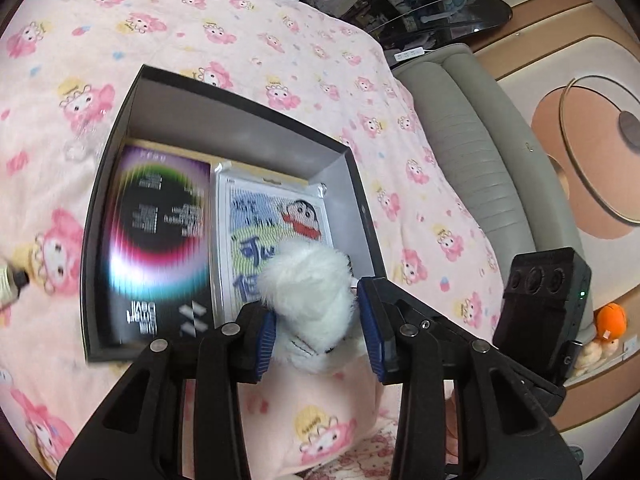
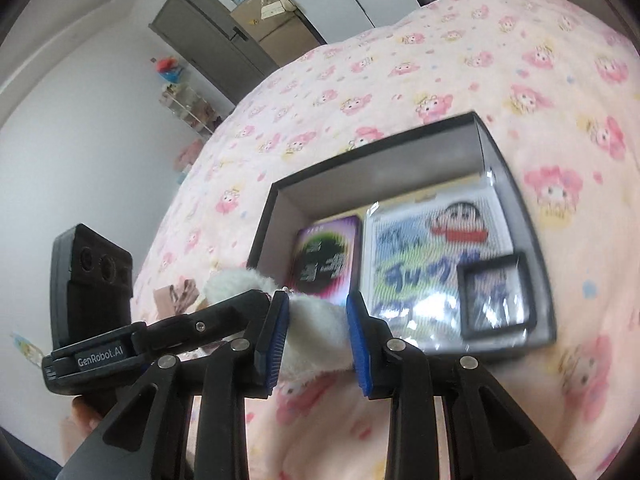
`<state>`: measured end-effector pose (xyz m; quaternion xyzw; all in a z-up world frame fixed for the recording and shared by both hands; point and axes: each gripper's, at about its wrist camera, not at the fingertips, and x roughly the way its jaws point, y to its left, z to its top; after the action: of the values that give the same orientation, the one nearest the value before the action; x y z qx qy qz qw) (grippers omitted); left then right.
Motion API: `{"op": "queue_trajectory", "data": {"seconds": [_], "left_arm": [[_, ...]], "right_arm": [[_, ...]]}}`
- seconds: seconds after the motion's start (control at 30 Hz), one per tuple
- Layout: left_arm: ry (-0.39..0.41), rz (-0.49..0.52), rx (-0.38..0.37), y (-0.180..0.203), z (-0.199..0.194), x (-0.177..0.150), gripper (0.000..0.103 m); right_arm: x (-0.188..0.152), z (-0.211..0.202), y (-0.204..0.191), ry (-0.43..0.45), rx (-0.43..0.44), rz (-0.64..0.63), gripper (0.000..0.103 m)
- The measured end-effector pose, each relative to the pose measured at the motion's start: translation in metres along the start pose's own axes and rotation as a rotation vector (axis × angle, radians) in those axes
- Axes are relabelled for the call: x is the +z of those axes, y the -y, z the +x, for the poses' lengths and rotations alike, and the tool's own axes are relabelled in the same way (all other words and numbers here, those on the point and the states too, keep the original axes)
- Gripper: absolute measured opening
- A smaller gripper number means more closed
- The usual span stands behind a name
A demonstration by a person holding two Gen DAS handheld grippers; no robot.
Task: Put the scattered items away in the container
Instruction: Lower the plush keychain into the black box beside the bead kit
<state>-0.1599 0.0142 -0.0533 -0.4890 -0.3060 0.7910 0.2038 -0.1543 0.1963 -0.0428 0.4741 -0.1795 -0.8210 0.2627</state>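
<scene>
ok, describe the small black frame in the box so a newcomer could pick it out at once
Find the black box on the pink cartoon-print bedspread. Two flat items lie inside: a dark card with a rainbow ring and a clear-sleeved cartoon-boy picture. The small black frame lies on that picture's near corner, by the box wall; it is the only small square there, with a thick black border.

A pink bedspread [image 1: 248, 40] with a cartoon rabbit print covers the bed on all sides of the tool. To the right of the tool stands a grey padded headboard [image 1: 472, 152], and behind it a wall panel with a gold ring [image 1: 592, 152]. Low on the right sits an orange plush toy [image 1: 610, 318]. In the right wrist view, far ahead on the left, a grey door [image 2: 216, 40] is set in a white wall [image 2: 80, 140], with a small shelf of toys [image 2: 188, 104] near it.
</scene>
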Motion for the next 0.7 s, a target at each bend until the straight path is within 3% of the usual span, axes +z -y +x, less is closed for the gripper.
{"op": "queue_trajectory", "data": {"seconds": [0.2,0.43,0.7], "left_arm": [[-0.03,-0.014,0.07,-0.012,0.018,0.013,0.037],[-0.104,-0.001,0.235,-0.028,0.038,0.01,0.036],[-0.071,-0.009,0.255,-0.04,0.052,0.02,0.036]], "right_arm": [[0.016,0.033,0.0,-0.065,-0.025,-0.013,0.026],[0.001,0.09,0.006,-0.201,-0.068,-0.004,0.025],[0.003,0.066,0.018,-0.104,-0.169,0.017,0.025]]}}
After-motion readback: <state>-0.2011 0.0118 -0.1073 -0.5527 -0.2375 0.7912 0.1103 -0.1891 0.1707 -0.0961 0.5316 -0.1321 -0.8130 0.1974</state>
